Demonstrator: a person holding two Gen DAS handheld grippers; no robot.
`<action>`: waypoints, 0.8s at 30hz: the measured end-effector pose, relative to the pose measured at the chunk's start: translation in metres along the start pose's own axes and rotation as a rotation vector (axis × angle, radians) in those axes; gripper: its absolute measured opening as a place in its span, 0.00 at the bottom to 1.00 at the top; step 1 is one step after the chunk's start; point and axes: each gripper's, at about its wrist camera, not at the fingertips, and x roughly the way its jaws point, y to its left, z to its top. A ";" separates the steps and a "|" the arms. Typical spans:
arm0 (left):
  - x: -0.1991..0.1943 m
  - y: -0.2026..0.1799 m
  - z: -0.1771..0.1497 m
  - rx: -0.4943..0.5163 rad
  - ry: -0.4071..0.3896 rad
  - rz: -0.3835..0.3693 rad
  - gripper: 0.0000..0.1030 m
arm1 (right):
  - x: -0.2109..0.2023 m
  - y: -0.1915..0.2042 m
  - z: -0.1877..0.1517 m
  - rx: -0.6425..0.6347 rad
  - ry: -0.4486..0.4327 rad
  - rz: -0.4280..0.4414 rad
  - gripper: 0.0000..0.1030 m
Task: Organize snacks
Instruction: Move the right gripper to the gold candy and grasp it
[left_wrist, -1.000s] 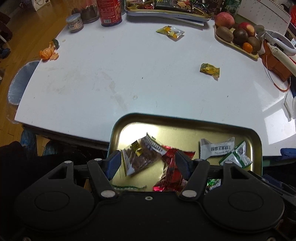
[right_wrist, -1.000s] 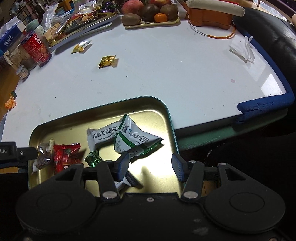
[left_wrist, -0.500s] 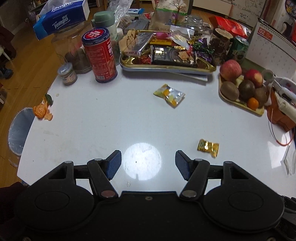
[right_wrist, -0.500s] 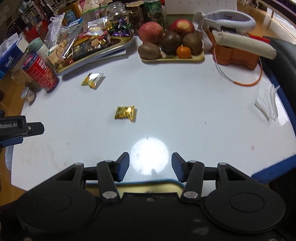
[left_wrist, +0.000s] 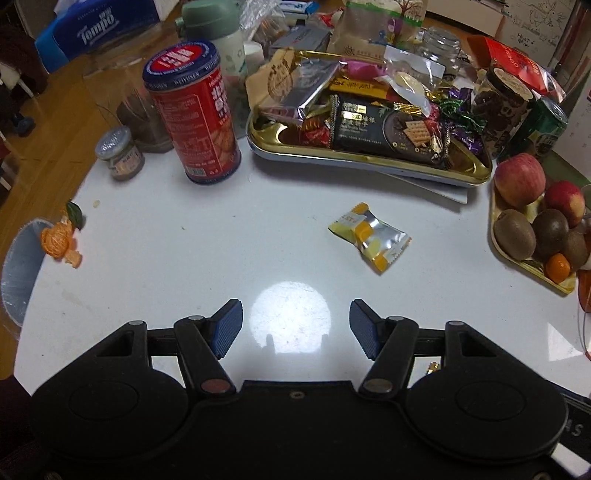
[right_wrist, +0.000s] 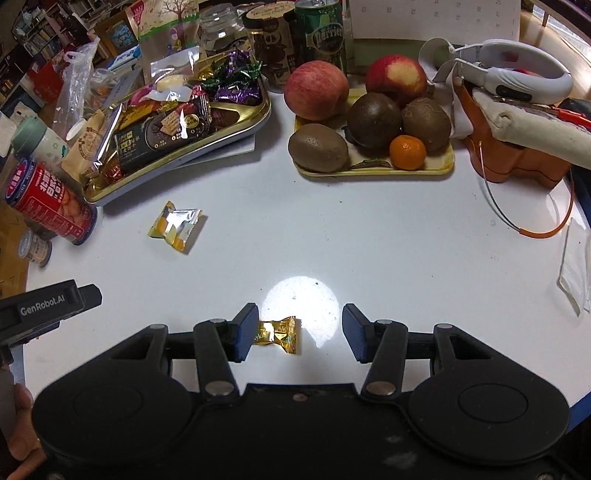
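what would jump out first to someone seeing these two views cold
Probably the small gold-wrapped candy lying between the open fingers of the right gripper, beside a bright light spot on the white table. Next, the yellow and silver snack packet alone mid-table ahead of the open left gripper, and the heaped gold snack tray at the far edge.

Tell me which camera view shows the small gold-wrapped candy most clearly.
The right wrist view. There the gold-wrapped candy lies whole on the white table, between the open fingers of the right gripper and close to its left finger. The left wrist view shows only a tiny gold scrap of it behind the left gripper's body.
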 end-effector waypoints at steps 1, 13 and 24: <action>0.001 0.000 0.000 0.005 0.019 -0.003 0.64 | 0.006 0.001 0.000 -0.008 0.013 -0.002 0.52; -0.005 0.002 -0.012 0.002 0.064 -0.062 0.64 | 0.062 0.042 -0.022 -0.199 0.122 -0.114 0.51; -0.014 0.002 -0.013 0.037 0.032 -0.072 0.64 | 0.084 0.039 -0.001 -0.089 0.082 -0.115 0.50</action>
